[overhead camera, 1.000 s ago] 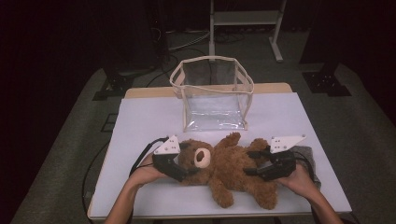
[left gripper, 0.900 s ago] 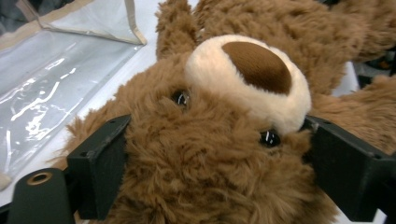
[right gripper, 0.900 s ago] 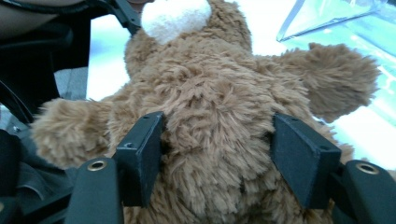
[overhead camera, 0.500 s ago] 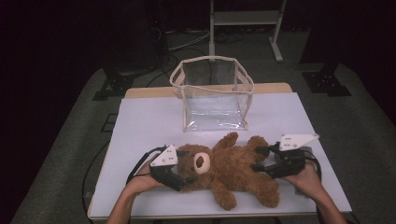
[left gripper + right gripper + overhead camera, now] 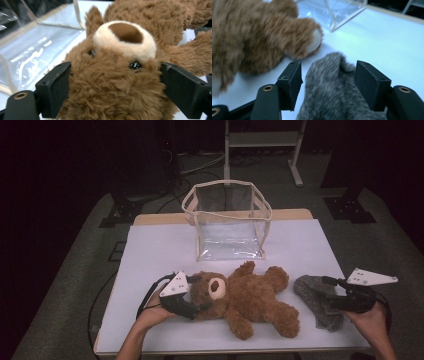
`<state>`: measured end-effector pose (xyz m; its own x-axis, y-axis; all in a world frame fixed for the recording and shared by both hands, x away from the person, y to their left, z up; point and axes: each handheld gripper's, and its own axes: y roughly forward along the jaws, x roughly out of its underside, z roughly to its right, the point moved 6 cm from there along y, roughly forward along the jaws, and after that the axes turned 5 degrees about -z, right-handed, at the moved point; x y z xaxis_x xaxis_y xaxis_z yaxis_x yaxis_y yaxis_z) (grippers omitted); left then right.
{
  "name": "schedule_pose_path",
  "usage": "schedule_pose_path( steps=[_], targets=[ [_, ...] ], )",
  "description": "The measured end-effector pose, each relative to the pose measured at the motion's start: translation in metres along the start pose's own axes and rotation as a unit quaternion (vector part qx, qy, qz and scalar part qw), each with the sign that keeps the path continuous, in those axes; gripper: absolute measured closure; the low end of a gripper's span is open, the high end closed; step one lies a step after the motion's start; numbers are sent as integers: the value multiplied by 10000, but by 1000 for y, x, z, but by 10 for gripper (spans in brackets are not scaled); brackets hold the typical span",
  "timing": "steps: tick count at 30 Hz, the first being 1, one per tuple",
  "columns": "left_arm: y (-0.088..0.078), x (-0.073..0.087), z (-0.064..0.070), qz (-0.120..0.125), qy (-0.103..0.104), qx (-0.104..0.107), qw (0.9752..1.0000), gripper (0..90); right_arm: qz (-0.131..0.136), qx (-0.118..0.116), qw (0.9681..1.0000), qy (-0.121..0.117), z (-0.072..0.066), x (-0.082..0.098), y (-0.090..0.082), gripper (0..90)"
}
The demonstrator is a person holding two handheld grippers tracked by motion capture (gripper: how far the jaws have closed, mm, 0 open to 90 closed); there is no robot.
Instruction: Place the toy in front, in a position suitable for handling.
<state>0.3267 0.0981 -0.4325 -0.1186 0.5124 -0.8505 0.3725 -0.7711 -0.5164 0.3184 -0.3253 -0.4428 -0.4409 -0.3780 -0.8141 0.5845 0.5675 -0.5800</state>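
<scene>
A brown teddy bear (image 5: 250,300) lies on its back on the white table (image 5: 150,250), its head to the left. My left gripper (image 5: 201,301) is shut on the bear's head (image 5: 112,82), and both pads press into the fur beside the eyes. To the right of the bear's legs lies a grey knitted cloth (image 5: 315,296). My right gripper (image 5: 330,294) points left over that cloth. Its jaws have just been closing. The grey cloth (image 5: 329,97) sits between them with a gap at each pad.
A clear plastic bag with cream trim (image 5: 227,220) stands open-topped at the back middle of the table. The table's front edge runs just below both hands. A metal stand (image 5: 262,140) and dark floor lie beyond the table.
My right gripper has left the bear's legs and slid right to the table's right side, uncovering the grey cloth. The left gripper has stayed on the bear's head.
</scene>
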Motion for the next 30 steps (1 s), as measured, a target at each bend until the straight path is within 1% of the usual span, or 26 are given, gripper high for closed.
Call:
schedule_pose_path(
  steps=[2,3,4,6,7,8,10,11,12,14,15,16,17,18,19,20,21,22,23,24,25,26,27,28,29,30],
  targets=[
    [1,0,0,1,-1,-49,10000,129,-198,43,9997,-105,-3,3,10,386],
    [2,1,1,-35,2,12,10000,133,-417,133,9989,-185,-3,5,18,416],
    [2,1,1,-35,2,12,10000,134,-417,133,9989,-185,-3,5,18,416],
    [2,2,2,-81,94,-2,9999,134,-636,280,9974,-175,-1,8,24,421],
    [2,2,3,-78,94,13,9999,133,-611,316,9975,-146,1,8,24,425],
    [2,2,3,-77,96,20,9999,133,-449,243,9987,67,4,7,22,408],
    [2,3,2,-67,53,44,10000,133,-423,261,9986,176,6,8,21,386],
    [3,3,2,-60,43,38,10000,133,-490,282,9982,218,8,10,23,371],
    [3,3,2,-60,43,38,10000,133,-490,282,9982,218,8,10,23,371],
    [3,3,3,-82,62,33,9999,133,-684,337,9967,289,14,16,29,359],
    [3,3,3,-106,82,39,9999,134,-797,328,9954,409,19,20,34,332],
    [3,3,3,-106,82,39,9999,134,-797,328,9954,409,19,20,34,332],
    [3,4,3,-113,85,41,9999,134,-840,318,9947,494,22,22,36,318],
    [3,4,3,-114,72,47,9999,133,-875,264,9942,570,25,24,40,297],
    [3,4,3,-116,64,53,9999,133,-1059,137,9915,742,25,29,46,280],
    [3,4,3,-122,61,65,9999,133,-1059,137,9915,742,25,29,46,280],
    [4,4,3,-123,56,70,9999,133,-1107,98,9910,745,24,32,50,263],
    [4,4,3,-126,48,74,9999,133,-1107,170,9914,680,22,32,51,266],
    [4,4,4,-127,37,77,9999,132,-1174,190,9907,660,22,31,51,308],
    [4,4,4,-126,37,73,9999,132,-1174,190,9907,660,22,31,51,308],
    [4,4,4,-130,44,69,9999,132,-1197,204,9909,581,21,31,51,345],
    [4,5,4,-139,52,65,9999,132,-1227,174,9909,517,17,30,50,429],
    [4,5,4,-138,50,71,9999,132,-1235,137,9909,526,16,29,50,467],
    [4,5,4,-138,50,71,9999,132,-1235,137,9909,526,16,29,50,467],
    [5,5,5,-135,60,82,9999,131,-1276,87,9902,556,15,29,49,550],
    [5,5,5,-135,60,82,9999,132,-1276,87,9902,556,15,29,49,550]
  ],
)
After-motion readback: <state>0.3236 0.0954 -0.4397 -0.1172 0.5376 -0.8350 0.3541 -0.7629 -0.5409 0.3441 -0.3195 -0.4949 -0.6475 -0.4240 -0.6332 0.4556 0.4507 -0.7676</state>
